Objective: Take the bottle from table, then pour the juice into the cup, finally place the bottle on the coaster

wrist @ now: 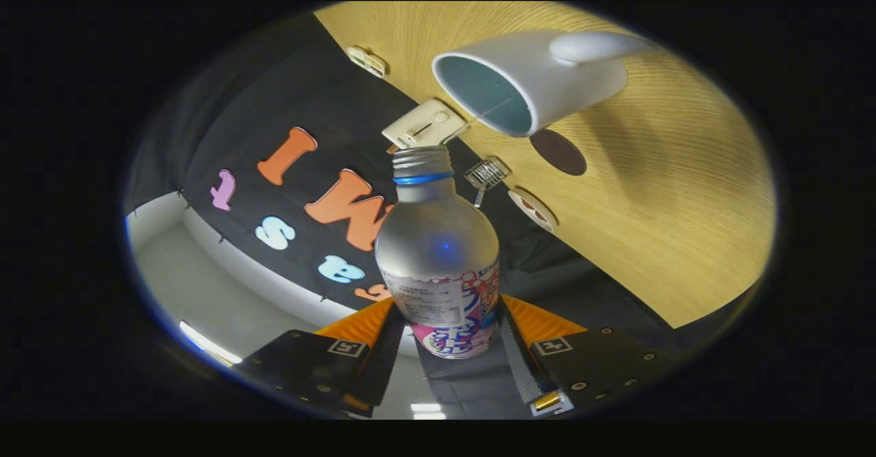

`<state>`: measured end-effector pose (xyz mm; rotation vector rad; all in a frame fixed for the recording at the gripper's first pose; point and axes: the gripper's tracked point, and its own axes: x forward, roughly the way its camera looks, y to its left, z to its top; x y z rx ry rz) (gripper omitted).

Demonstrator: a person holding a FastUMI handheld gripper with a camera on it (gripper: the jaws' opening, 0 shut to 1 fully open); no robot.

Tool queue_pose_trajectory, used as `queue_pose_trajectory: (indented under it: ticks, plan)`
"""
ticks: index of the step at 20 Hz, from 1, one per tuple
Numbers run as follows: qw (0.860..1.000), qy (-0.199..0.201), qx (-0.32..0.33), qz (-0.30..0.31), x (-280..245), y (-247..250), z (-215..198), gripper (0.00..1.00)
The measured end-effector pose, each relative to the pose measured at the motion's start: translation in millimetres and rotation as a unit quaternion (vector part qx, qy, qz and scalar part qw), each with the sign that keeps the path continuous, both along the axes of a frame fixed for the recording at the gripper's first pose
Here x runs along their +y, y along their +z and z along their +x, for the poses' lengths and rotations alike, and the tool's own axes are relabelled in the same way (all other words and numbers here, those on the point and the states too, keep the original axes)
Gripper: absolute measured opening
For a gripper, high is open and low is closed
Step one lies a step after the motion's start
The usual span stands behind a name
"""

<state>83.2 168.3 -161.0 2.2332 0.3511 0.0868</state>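
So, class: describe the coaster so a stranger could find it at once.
Start at the wooden table. Beyond the bottle clamped between the gripper fingers stands a white cup. The coaster lies just beside its rim: the only flat, dark brown disc there.

The tool (448, 337) has both fingers pressed against the labelled lower body of the silver bottle (438, 252), which is tipped so its open threaded neck points toward the mouth of the white cup (527, 77) on the wooden counter (671, 204), a dark round coaster (558, 152) just beside the cup.
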Motion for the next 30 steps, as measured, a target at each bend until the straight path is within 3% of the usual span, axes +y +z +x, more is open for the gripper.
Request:
queue_pose_trajectory:
  ticks: [5, 11, 16, 22, 28, 30]
  plan:
    - [1.0, 0.0, 0.014, -0.028, -1, -13, -8, 0.73]
    - [0.992, 0.015, 0.024, -0.121, 0, -32, -9, 0.73]
    - [0.96, 0.063, 0.046, -0.268, 3, -66, -14, 0.73]
    - [0.896, 0.082, 0.029, -0.436, -12, -70, -14, 0.73]
    - [0.799, 0.108, -0.03, -0.591, -20, -51, 1, 0.73]
    - [0.773, 0.117, -0.042, -0.622, -19, -48, 8, 0.73]
